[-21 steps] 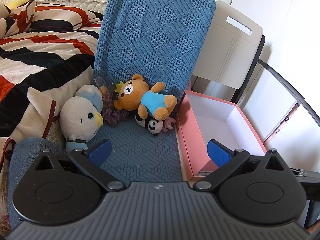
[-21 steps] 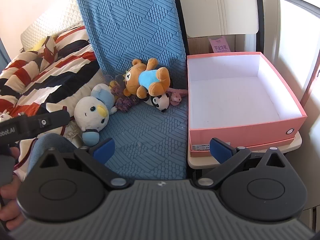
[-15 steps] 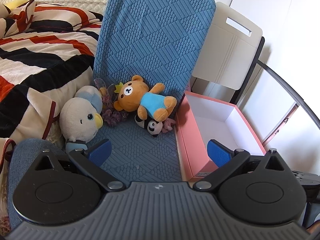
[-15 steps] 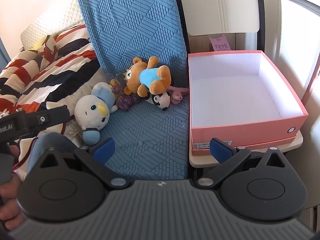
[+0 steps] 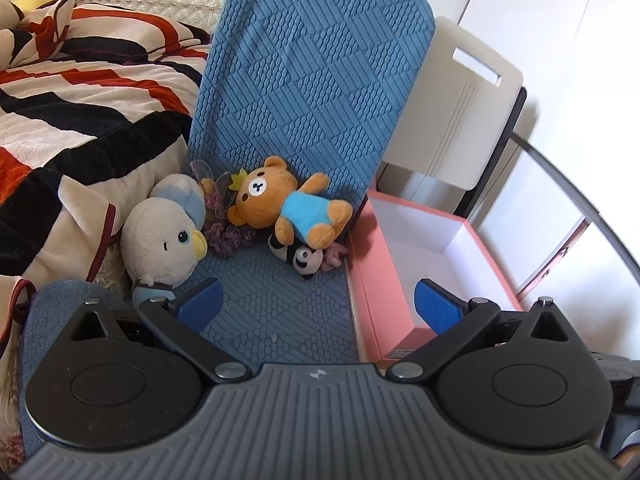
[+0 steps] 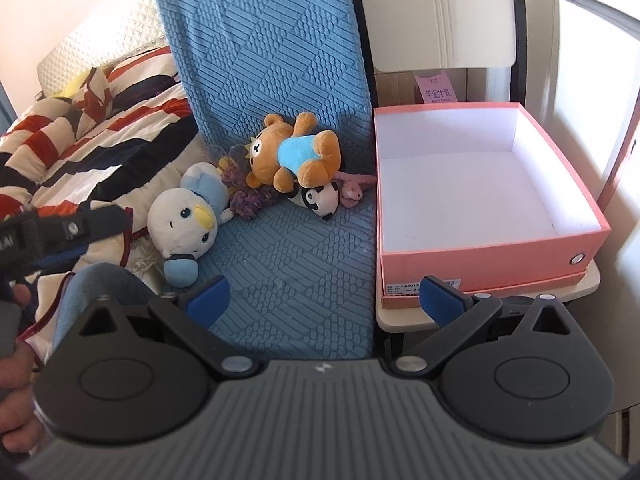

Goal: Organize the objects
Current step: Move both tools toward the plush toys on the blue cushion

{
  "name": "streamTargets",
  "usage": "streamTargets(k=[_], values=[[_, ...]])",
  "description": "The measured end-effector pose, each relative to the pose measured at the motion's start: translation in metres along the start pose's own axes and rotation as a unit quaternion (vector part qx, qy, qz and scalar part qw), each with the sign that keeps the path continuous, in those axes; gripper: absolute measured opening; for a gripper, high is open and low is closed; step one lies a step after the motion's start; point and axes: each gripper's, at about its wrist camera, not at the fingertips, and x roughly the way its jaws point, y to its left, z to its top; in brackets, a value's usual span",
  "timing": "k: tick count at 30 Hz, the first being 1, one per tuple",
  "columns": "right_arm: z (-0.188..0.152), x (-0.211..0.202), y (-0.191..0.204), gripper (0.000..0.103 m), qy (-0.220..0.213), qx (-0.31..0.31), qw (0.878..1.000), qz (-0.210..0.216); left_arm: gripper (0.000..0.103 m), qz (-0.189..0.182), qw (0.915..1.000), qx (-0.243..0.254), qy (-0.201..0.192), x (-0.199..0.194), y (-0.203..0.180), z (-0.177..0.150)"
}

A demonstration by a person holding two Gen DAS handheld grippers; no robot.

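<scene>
Right now the pink cardboard box with the white lining (image 6: pixel 484 184) sits open and holds nothing, resting on a pale small table (image 6: pixel 576 292) just beside the right edge of the blue quilted chair cushion (image 6: pixel 288 248). At the back of that cushion's seat, against the upright backrest, lies a heap of soft toys: an orange plush bear in a light blue shirt (image 6: pixel 294 156) lies on top of a small black-and-white plush panda (image 6: pixel 320 200), with a little pink plush toy (image 6: pixel 352 186) between the panda and the box wall, and a purple frilly plush piece (image 6: pixel 252 200) on the bear's other side. A white plush penguin with a pale blue cap and yellow beak (image 6: pixel 186 220) lies at the cushion's left edge, against the red, black and cream striped blanket (image 5: pixel 80 120). The left gripper (image 5: pixel 318 306) hangs above the front of the seat with its blue-padded jaws spread wide and nothing between them; the right gripper (image 6: pixel 324 300) is likewise wide apart and holds nothing, one fingertip over the cushion, the other before the box's near wall. Only the right wrist view shows the whole box floor, a pink label card (image 6: pixel 438 88) behind the box, and the person's hand (image 6: pixel 16 392) at the left edge. Only the left wrist view shows the slot handle in the cream chair back (image 5: pixel 468 92). Compared with a moment ago, the right gripper's view has crept slightly closer to the toys and box; the toys themselves lie as they did.
</scene>
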Motion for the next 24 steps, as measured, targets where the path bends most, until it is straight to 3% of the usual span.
streamTargets(k=[12, 24], values=[[0.000, -0.004, 0.020, 0.103, 0.007, 0.006, 1.000, -0.002, 0.103, -0.011, 0.9999, 0.006, -0.008, -0.015, 0.011, 0.003], [0.002, 0.010, 0.016, 0.103, 0.009, 0.005, 1.000, 0.002, 0.103, 0.001, 1.0000, 0.000, -0.004, 0.003, 0.016, 0.001]])
